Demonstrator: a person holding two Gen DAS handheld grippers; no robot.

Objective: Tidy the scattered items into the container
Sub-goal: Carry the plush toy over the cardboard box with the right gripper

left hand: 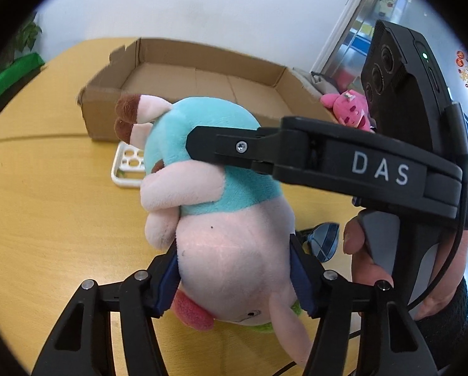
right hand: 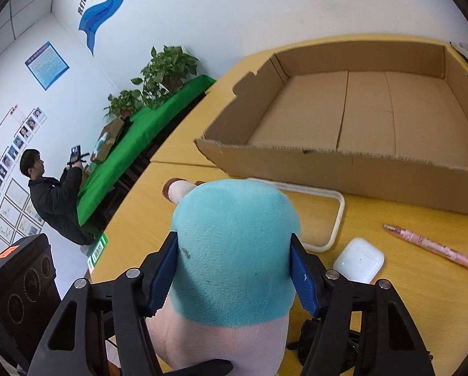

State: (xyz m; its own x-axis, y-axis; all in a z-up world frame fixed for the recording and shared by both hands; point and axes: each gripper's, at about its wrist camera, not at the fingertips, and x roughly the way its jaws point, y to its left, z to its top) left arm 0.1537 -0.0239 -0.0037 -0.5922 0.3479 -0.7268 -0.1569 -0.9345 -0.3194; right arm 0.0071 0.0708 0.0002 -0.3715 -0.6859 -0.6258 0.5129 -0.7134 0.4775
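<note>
Plush pig (left hand: 221, 219) clamped between both grippers' jaws (near cardboard box (right hand: 375, 169))

A pale yellow wooden surface (right hand: 390, 282) sits near a plain white wall (right hand: 265, 9). On the far left, leafy potted plants (right hand: 168, 72) stand on a long green-covered bench (right hand: 133, 147). Framed portrait photos (right hand: 14, 150) and a blue wave-shaped graphic (right hand: 105, 9) mark the left wall, where a dark-jacketed person (right hand: 52, 194) stands.

We read only the white letters "DAS" on the right gripper (left hand: 202, 144) arm crossing above the plush pig (left hand: 221, 219); wall signs stay illegible.
</note>
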